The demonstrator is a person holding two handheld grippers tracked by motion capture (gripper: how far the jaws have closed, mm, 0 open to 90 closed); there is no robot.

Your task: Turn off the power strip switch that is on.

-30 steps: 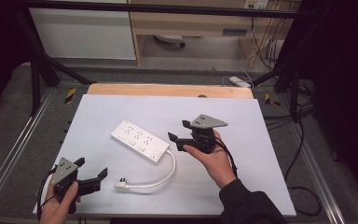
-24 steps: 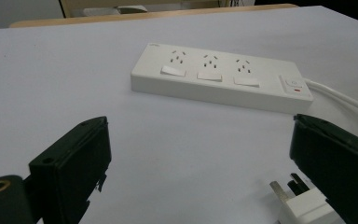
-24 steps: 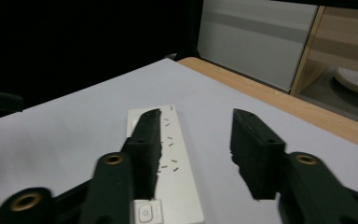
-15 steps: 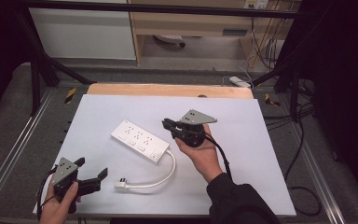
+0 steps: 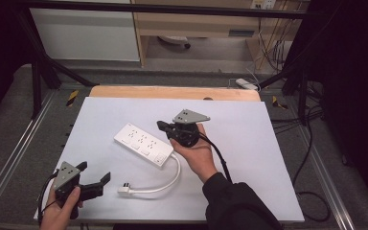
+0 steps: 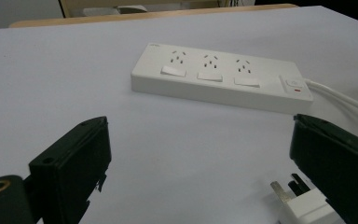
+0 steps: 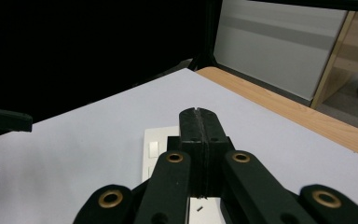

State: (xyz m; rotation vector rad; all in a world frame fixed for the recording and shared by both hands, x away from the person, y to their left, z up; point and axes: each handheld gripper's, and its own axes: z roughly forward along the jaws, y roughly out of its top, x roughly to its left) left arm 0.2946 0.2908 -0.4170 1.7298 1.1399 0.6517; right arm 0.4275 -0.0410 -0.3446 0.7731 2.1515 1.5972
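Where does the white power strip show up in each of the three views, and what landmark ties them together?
High view: the power strip lies slantwise at the middle of the white table, just left of the right gripper.
Left gripper view: it lies upper centre, sockets up, beyond the open jaws.
Right gripper view: a white corner of it peeks out left of the shut jaws.
Shared landmark: the wooden edge along the table's far side.

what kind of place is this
Probably a lab or workshop recording bench: a white mat on a metal-framed table, loose cables on the floor, and a white power strip laid out as a test item.
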